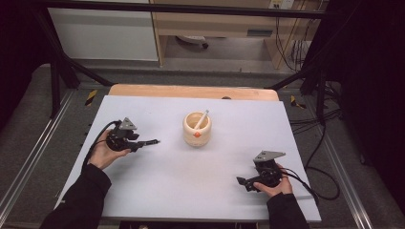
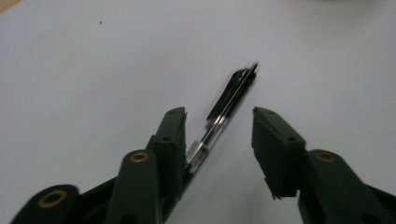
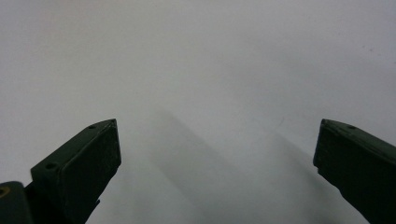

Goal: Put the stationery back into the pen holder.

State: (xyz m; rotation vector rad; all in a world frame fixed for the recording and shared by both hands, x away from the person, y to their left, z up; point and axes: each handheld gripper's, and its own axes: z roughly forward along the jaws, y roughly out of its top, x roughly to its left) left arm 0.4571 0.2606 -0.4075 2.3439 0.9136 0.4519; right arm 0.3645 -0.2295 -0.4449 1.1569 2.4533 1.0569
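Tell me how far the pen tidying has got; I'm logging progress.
Done: one white pen already stands in the cup. In hand: a black pen lies between the left gripper's open jaws, against one of them and not clamped. Left: closing on it and getting it into the cup, probably. The right gripper rests open over bare table.

Cream cup with a white stick mid-table, on a pale sheet.
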